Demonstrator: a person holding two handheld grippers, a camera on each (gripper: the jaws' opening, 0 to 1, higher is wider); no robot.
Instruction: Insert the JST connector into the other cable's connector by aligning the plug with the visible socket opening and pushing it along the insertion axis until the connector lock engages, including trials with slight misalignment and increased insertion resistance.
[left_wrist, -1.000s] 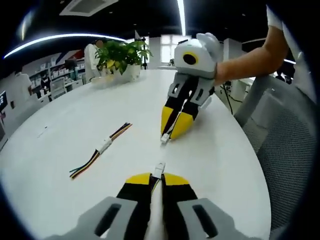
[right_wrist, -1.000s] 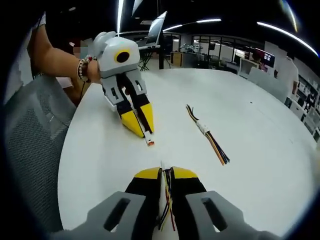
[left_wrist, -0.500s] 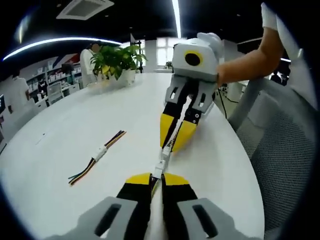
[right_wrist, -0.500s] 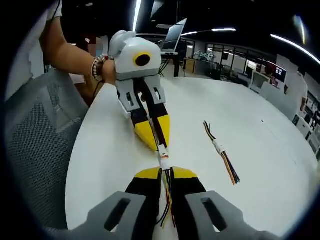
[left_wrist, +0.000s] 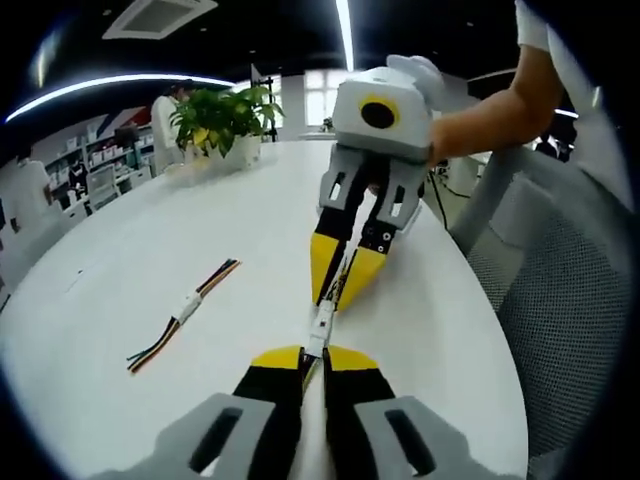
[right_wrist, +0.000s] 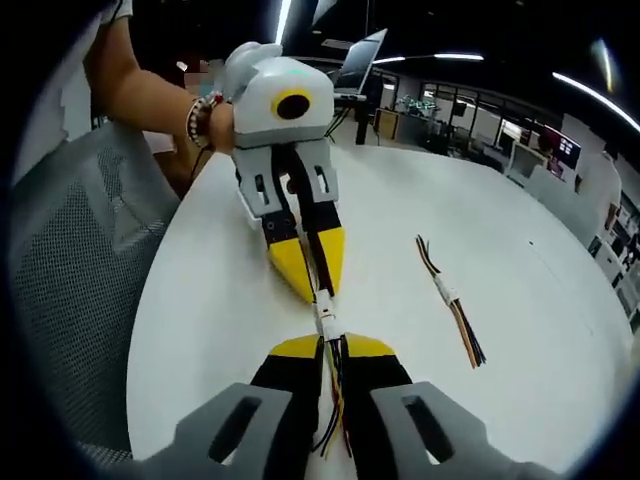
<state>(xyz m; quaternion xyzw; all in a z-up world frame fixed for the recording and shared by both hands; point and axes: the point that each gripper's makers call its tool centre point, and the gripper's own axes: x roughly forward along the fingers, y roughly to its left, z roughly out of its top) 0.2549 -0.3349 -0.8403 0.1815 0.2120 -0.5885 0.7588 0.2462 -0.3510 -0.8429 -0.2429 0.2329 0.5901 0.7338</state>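
Holding plug (left_wrist: 320, 327) and socket (right_wrist: 325, 322) nose to nose at frame centre, left gripper (left_wrist: 314, 356) and right gripper (right_wrist: 331, 345) each clamped on its cable, you should push straight along their shared axis without twisting.

No text, label, brand or number that I can read anywhere; distant shelves and screens are too blurred for lettering.
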